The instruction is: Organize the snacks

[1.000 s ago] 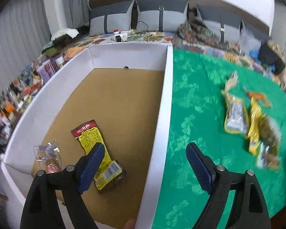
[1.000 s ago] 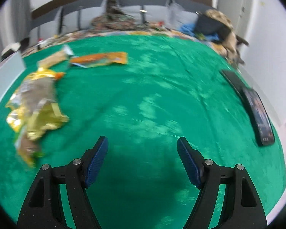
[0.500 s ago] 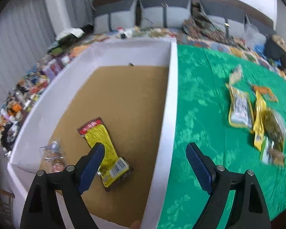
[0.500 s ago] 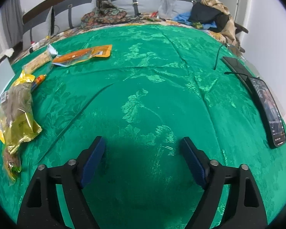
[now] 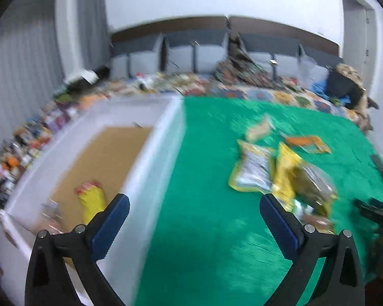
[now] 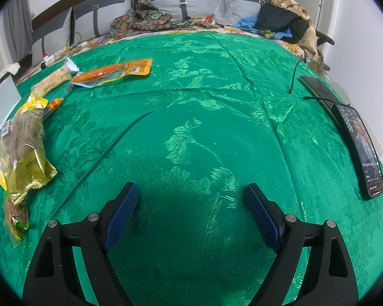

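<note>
The loose snacks point(image 5: 280, 176) lay in a cluster on the green cloth point(image 6: 191, 102), right of the white box point(image 5: 155, 168) and ahead-right of my left claw point(image 5: 194, 219), long axes running roughly away from me. My left claw hung spread and empty. My right claw point(image 6: 191, 209), also spread and empty, had them off to its left, so I judged the left nearer.

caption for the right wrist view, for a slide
Open right tongs hover over the green cloth, snack packets at left, phone at right.
</note>
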A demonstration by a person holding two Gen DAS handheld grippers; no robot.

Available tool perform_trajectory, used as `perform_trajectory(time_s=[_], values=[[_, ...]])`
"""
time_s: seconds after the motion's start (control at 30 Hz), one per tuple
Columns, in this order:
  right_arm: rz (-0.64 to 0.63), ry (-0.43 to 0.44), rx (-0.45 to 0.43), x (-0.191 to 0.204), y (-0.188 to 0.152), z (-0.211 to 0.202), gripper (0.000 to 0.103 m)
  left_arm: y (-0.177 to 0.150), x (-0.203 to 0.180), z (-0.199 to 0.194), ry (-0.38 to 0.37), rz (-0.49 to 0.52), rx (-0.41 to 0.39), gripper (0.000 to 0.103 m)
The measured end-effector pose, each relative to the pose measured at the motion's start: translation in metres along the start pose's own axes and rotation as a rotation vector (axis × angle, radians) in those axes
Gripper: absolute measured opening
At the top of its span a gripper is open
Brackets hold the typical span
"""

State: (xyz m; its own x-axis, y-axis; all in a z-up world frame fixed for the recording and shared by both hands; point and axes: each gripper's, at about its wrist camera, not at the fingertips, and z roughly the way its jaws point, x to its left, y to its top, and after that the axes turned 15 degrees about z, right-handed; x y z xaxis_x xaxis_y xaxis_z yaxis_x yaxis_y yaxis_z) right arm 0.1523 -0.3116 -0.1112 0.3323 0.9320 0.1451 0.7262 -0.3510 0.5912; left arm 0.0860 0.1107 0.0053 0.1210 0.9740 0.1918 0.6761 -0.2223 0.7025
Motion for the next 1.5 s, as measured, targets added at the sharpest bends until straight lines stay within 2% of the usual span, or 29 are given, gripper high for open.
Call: perform_trajectory(time_s=[0.23, 0.37, 0.7, 1.03, 1.5], values=[[0.0, 0.0, 0.0, 0.0, 0.0, 0.0, 0.088, -0.024, -0.066, 0.059, -0.133, 0.056, 0.125, 0.101], [0.0, 0.0, 0.0, 0.0, 0.0, 0.0, 0.088, -0.033, -0.084, 0.087, -0.122, 0.13, 0.172, 0.101], [0.0, 0.0, 0.0, -0.001, 0.0, 0.0, 0.088, -0.043, -0.077, 0.118, -0.14, 0.089, 0.197, 0.101], [0.0, 0.0, 0.0, -0.001, 0.0, 0.0, 0.089, -0.047, -0.072, 0.12, -0.131, 0.071, 0.147, 0.103], [0.0, -0.001, 0.0, -0.001, 0.001, 0.0, 0.089, -0.047, -0.072, 0.12, -0.131, 0.071, 0.146, 0.103]])
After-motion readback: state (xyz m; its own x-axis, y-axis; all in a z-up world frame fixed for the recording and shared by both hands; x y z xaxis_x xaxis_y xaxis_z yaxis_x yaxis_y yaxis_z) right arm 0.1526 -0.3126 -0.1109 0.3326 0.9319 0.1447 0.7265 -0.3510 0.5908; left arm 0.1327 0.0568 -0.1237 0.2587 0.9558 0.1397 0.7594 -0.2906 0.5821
